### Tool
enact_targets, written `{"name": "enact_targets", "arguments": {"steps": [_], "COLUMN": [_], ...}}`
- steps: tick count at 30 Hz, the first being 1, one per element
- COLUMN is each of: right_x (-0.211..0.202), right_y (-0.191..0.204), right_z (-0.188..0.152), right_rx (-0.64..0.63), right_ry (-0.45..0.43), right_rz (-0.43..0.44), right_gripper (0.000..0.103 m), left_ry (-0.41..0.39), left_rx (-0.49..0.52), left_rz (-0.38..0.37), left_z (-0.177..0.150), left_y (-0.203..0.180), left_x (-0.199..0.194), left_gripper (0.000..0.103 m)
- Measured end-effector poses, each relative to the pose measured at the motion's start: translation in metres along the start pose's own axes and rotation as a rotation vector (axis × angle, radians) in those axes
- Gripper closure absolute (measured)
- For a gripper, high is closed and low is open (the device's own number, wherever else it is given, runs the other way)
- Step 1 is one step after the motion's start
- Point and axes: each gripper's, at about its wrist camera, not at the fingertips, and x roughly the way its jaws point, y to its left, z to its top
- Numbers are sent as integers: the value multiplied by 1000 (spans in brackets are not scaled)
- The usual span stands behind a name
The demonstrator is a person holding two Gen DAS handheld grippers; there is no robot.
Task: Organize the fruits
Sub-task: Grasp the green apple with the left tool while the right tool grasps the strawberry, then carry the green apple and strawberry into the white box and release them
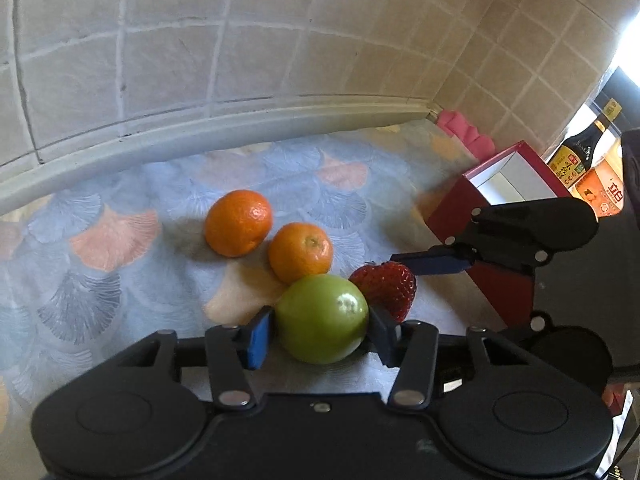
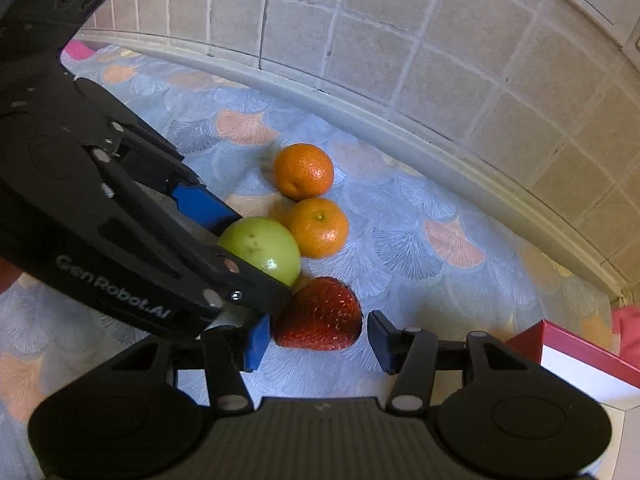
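Two tools, one fruit each.
Left tool [image 1: 320,330] clamps the green apple [image 1: 322,319]; right tool [image 2: 316,338] gapes around the strawberry [image 2: 318,314], unclenched.

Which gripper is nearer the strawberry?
Right. The right gripper straddles the strawberry, jaws open. The left gripper is beside it, pads against the green apple.

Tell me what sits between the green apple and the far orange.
The near orange, touching the green apple and lying just before the far orange; clearest in the right wrist view.
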Motion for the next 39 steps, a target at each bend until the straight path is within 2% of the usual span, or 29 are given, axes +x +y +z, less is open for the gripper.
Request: {"name": "enact_targets", "arguments": {"steps": [11,14,16,22,26,30,34,39], "right_x": [15,18,16,-6,-55,-110,-163,-212], "right_y": [-3,-4,-5,-9,-12,-25,-47,-76], "right_z": [11,11,11,5,-2,-10,-25,-59], "right_rx": [42,67,74,182,229,277,342,453], "right_ry": [7,13,12,-28,-125,-226,-313,-375], "right_rz": [25,42,30,57,4,-89,-206,-348], "right_gripper": [48,52,59,60,60,60,60,60], "left_ry": [-10,-15,-17,-49,-107,-190,-264,-311], "left_rx": [-12,-14,-15,-2,58,139,177,263], "left_rz": [24,27,30,36,33,112,40,-67], "left_z": [-10,-11,-11,-9,4,18,44,84], "left_y": [10,10,10,0,-23,-61,-96,-147], "left_x": [-18,-20,-21,-37,-59,-74,-85,-76], "left_gripper": [43,43,43,43,43,43,43,43]}}
